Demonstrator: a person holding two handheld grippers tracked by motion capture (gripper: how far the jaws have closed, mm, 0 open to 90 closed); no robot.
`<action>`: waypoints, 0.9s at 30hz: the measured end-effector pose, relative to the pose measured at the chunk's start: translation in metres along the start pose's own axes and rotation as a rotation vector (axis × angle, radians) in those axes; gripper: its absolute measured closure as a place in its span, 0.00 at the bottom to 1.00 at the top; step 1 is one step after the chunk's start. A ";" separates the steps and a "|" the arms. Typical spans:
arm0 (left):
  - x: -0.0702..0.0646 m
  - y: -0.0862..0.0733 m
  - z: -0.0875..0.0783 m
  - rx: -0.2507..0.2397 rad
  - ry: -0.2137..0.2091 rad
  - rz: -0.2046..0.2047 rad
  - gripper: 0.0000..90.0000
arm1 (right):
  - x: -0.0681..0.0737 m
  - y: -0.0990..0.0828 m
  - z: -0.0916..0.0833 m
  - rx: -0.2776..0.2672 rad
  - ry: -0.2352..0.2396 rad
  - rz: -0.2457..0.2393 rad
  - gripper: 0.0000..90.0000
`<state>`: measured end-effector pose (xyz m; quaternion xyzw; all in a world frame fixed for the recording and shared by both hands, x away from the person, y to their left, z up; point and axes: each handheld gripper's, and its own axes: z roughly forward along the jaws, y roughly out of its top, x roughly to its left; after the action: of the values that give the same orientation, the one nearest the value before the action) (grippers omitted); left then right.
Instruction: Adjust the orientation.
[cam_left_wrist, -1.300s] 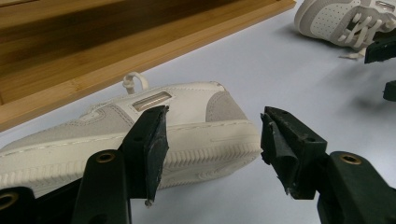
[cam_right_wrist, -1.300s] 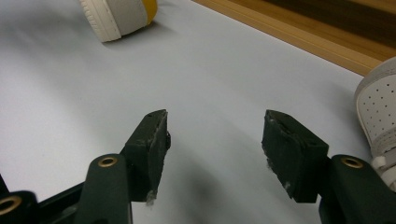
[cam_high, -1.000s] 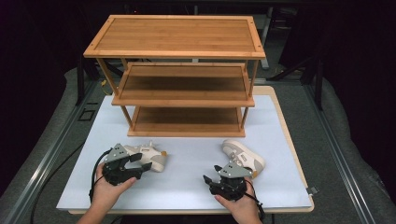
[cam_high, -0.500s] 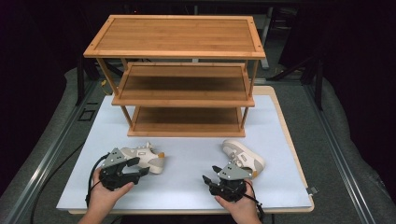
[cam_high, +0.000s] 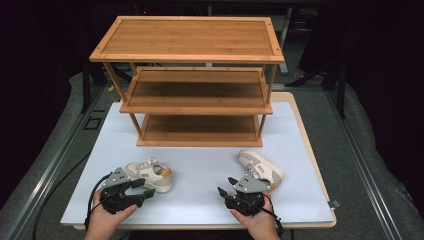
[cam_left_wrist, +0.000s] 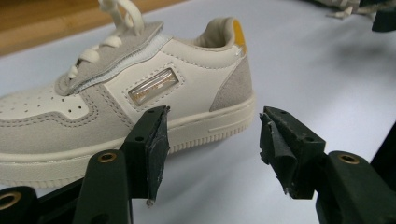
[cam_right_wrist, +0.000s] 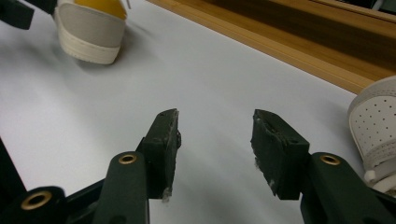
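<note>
My left tongs (cam_high: 145, 189) stand released beside the left shoe (cam_high: 150, 173), which lies on its sole on the tabletop (cam_high: 200, 170), heel with the yellow collar lining toward the middle of the mat. In the left gripper view the left shoe (cam_left_wrist: 116, 98) sits just beyond the fingertips (cam_left_wrist: 152, 140), nothing between them yet, one tip near the sole edge under the small side badge. Risk one: if I clench from this angle, the near tip may skate along the rubber sole and push the shoe away instead of catching it; the loose laces could also snag. Risk two: grasping low on the heel wall would leave the toe hanging, so the shoe might swing or slip once lifted toward the shelf rack (cam_high: 197, 85). My right tongs (cam_high: 226, 192) are also released; the jaws have just been closing a little, with only bare mat between them in the right gripper view (cam_right_wrist: 212, 140). The right shoe (cam_high: 260, 169) lies to the side of them, its perforated toe (cam_right_wrist: 373, 126) at the frame edge. Risk three: clenching here would catch nothing, and swinging sideways could knock that shoe askew or toward the rack's bottom board.
</note>
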<state>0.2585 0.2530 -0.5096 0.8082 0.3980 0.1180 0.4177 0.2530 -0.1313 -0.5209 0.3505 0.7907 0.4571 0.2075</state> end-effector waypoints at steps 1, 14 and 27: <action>-0.001 -0.002 -0.001 0.009 0.003 0.005 0.47 | 0.000 0.000 0.000 0.003 -0.006 0.000 0.57; -0.008 -0.006 -0.012 -0.022 0.042 -0.020 0.45 | 0.001 0.001 0.000 0.010 -0.009 -0.007 0.55; 0.003 -0.018 -0.018 -0.001 0.136 -0.084 0.42 | 0.000 0.001 -0.001 0.005 -0.006 -0.003 0.54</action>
<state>0.2412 0.2718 -0.5128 0.7808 0.4587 0.1552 0.3948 0.2528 -0.1312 -0.5197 0.3509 0.7917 0.4539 0.2097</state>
